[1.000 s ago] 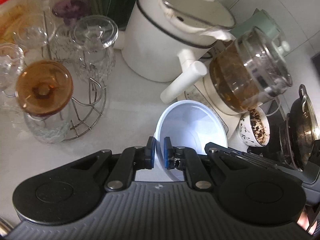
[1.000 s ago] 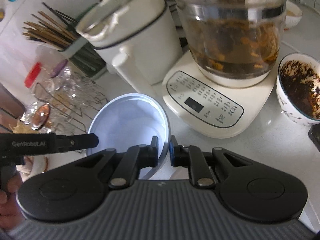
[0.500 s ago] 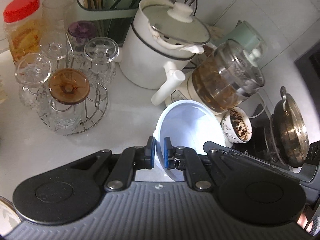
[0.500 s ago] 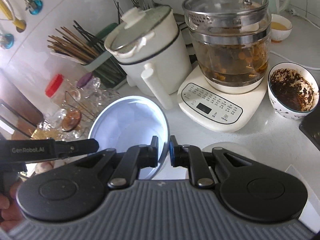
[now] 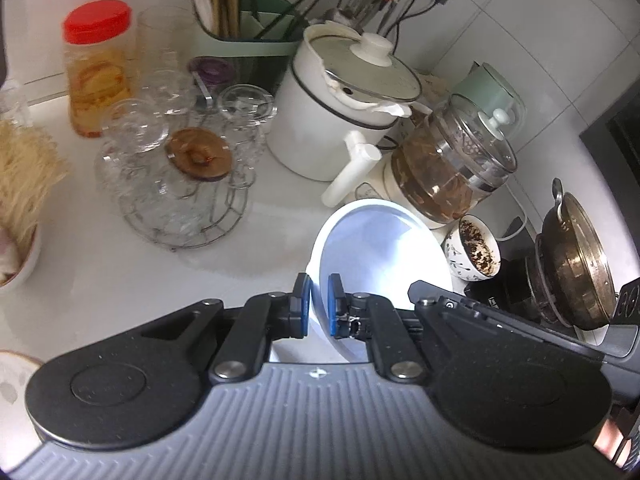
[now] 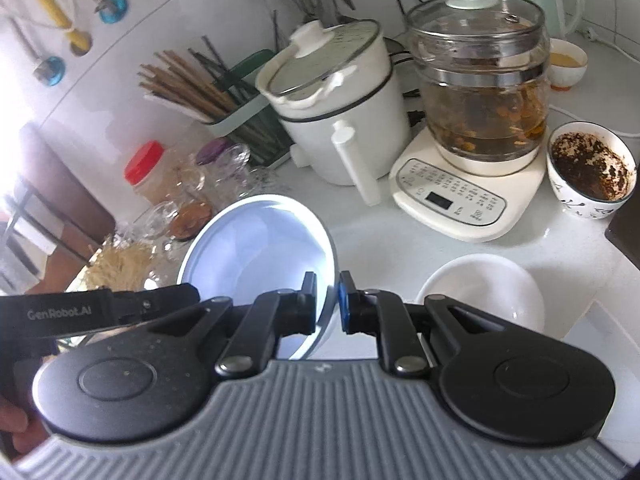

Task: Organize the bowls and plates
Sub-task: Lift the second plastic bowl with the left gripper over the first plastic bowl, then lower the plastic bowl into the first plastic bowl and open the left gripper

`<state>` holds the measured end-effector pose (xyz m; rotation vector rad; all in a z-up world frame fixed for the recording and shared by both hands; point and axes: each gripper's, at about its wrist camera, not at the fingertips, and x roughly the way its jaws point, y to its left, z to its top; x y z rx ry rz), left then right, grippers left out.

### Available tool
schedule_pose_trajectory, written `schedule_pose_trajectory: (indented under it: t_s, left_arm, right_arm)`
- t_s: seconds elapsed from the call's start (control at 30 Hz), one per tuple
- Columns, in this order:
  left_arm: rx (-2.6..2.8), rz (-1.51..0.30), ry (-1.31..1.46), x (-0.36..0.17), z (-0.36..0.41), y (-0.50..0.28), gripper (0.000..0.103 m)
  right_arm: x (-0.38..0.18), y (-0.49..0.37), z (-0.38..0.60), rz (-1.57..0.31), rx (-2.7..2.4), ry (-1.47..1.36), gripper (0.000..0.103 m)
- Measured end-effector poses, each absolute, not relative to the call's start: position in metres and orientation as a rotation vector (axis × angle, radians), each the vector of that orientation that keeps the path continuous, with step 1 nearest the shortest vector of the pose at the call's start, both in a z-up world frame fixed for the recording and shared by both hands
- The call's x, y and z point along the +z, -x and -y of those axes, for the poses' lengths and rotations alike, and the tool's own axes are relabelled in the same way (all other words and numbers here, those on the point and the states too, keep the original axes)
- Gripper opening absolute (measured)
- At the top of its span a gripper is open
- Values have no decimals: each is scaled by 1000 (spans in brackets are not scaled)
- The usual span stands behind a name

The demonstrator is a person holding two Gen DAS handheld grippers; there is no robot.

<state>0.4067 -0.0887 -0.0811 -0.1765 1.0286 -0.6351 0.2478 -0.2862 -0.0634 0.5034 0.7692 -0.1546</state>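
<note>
A white bowl (image 5: 380,256) with a pale blue inside is held in the air between both grippers. My left gripper (image 5: 319,306) is shut on its near left rim. My right gripper (image 6: 328,304) is shut on its right rim, and the bowl (image 6: 260,256) tilts toward the camera in that view. A second white bowl (image 6: 484,292) stands on the white counter (image 6: 384,240) to the right of my right gripper. A patterned bowl (image 6: 592,172) with dark residue stands beside the kettle base.
A white electric pot (image 6: 340,104), a glass kettle of brown liquid (image 6: 480,84) on its cream base, a chopstick holder (image 6: 240,120), a red-lidded jar (image 5: 98,68) and a wire rack of glasses (image 5: 180,172) crowd the back. A dark pan (image 5: 576,256) sits far right.
Both grippers have lifted the bowl up and back from the counter, so the pot and kettle look smaller. The second white bowl has come into the right wrist view.
</note>
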Motion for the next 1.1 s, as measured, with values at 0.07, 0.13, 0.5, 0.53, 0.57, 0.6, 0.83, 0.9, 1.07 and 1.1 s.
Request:
schedule_pose_trajectory:
  t_s: [0.07, 0.13, 0.5, 0.53, 0.57, 0.6, 0.83, 0.9, 1.07, 1.1]
  left_arm:
    - [-618, -1030, 184, -82, 79, -403, 10]
    - [-603, -1028, 190, -82, 70, -400, 10]
    - [-511, -1109, 226, -108, 38, -393, 10]
    - [-504, -1122, 232, -113, 35, -393, 10]
    - [-494, -1134, 239, -117, 33, -393, 10]
    - [-485, -1145, 242, -122, 32, -392, 10]
    - [-459, -1190, 208, -139, 28, -397, 10]
    - [-451, -1202, 195, -142, 28, -401, 10]
    - [-443, -1217, 168, -146, 29, -407, 10]
    - [-441, -1220, 167, -147, 28, -408, 10]
  right_arm:
    - [-65, -249, 279, -779, -138, -496, 14]
    - [-65, -250, 272, -785, -121, -489, 14]
    - [-92, -248, 241, -877, -65, -471, 14]
    - [-95, -249, 240, -888, -64, -474, 14]
    - [-99, -249, 239, -900, -63, -476, 14]
    - [-102, -249, 238, -911, -64, -479, 14]
    - [-120, -256, 232, -947, -64, -493, 14]
    - [-123, -259, 230, -953, -59, -496, 15]
    - [-134, -264, 228, -984, -54, -517, 16]
    - [-136, -265, 228, -988, -53, -525, 16]
